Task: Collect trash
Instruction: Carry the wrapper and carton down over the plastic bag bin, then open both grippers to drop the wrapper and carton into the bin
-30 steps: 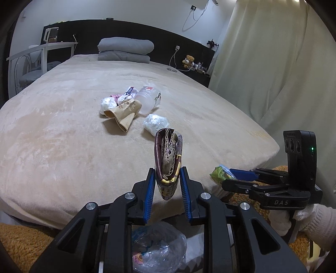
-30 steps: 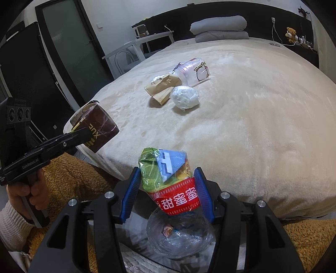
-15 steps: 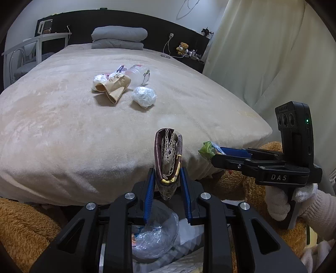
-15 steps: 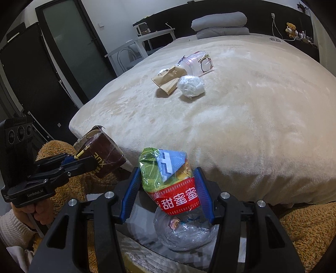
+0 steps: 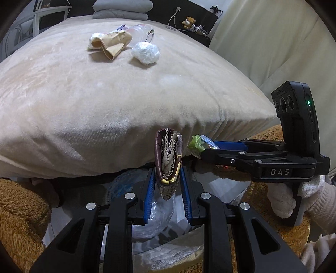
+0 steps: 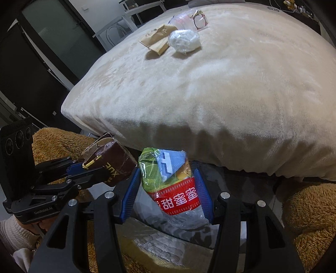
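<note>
Trash is split between two places: two pieces in the grippers at the foot of the bed, the rest lying far up on the beige blanket [image 5: 84,100]. Left gripper [image 5: 168,184] is clamped on a flattened brown carton [image 5: 169,159], held edge-up between the blue pads. Right gripper [image 6: 166,189] is closed on a crumpled snack wrapper [image 6: 168,174], green and blue with a red band of print, bulging between the pads. Both tools tip downward past the blanket's edge, side by side and near each other, with the carton just beside the wrapper in the right wrist view. Below them sits a clear plastic bag [image 5: 155,218] with a few scraps inside, apparently the collection point; its rim is hard to make out. Neither piece is released yet, so the step in hand looks like the drop into the bag. Left on the bed, bunched together: a tan paper bag [image 5: 113,42], a white wadded ball [image 5: 146,52], a clear plastic cup [image 6: 189,19], and another small white wad [image 5: 94,38] at the pile's left end. Judged from this, the job is partway through: some scraps bagged, two about to go, at least four pieces waiting.
</note>
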{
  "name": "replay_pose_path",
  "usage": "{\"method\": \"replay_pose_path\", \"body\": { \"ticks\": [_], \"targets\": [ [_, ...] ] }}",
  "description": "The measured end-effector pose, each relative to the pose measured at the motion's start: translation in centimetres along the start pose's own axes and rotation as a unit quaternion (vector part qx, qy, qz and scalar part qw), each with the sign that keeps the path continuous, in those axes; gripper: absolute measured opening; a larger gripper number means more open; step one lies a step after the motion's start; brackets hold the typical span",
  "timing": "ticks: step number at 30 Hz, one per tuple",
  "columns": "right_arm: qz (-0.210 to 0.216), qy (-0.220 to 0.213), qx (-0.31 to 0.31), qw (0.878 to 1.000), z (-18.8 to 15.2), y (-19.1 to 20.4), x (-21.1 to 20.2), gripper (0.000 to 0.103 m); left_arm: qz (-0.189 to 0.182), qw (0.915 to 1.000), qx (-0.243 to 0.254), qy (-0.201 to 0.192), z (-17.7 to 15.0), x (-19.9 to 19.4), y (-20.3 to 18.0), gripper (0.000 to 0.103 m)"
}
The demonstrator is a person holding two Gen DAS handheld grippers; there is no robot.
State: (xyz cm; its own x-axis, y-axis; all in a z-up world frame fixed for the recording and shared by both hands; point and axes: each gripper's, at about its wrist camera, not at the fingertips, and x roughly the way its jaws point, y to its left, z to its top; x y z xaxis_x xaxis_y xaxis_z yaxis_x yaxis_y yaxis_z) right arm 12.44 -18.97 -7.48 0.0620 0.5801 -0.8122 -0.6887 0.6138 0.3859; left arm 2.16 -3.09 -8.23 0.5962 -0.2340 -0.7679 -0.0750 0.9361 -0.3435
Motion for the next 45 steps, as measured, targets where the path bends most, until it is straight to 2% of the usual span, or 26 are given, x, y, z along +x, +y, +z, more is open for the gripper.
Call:
{"method": "replay_pose_path", "body": {
  "ticks": [11,18,25,35,37,38,39,41,45],
  "targets": [
    [0.006,0.074,0.071,0.995,0.2,-2.4,4.0,0.053,0.007,0.9956,-0.046,0.082,-0.6,4.2,2.0,0.023],
    [0.013,0.117,0.105,0.987,0.1,-3.9,5.9,0.053,0.011,0.9889,-0.066,0.133,-1.2,6.6,2.6,0.023],
    [-0.003,0.162,0.117,0.980,-0.5,-4.4,7.8,0.053,0.009,0.9814,-0.083,0.173,-1.9,8.0,3.4,0.023],
    [-0.012,0.191,0.139,0.972,-0.9,-5.0,9.0,0.054,0.017,0.9720,-0.092,0.216,-2.4,9.7,3.8,0.023],
    [-0.013,0.191,0.143,0.971,-0.9,-5.2,9.0,0.058,0.023,0.9692,-0.097,0.225,-2.5,10.0,4.0,0.024],
    [-0.011,0.192,0.146,0.970,-0.9,-5.2,9.1,0.062,0.024,0.9673,-0.103,0.231,-2.6,10.2,4.1,0.025],
    [-0.010,0.193,0.150,0.970,-1.0,-5.3,9.1,0.066,0.023,0.9648,-0.110,0.238,-2.6,10.3,4.3,0.036],
    [-0.012,0.195,0.155,0.969,-1.0,-5.5,9.2,0.066,0.026,0.9639,-0.121,0.236,-2.6,10.3,4.6,0.048],
    [-0.013,0.194,0.159,0.968,-1.0,-5.6,9.2,0.067,0.027,0.9651,-0.123,0.229,-2.5,10.1,4.8,0.048]
  ]
}}
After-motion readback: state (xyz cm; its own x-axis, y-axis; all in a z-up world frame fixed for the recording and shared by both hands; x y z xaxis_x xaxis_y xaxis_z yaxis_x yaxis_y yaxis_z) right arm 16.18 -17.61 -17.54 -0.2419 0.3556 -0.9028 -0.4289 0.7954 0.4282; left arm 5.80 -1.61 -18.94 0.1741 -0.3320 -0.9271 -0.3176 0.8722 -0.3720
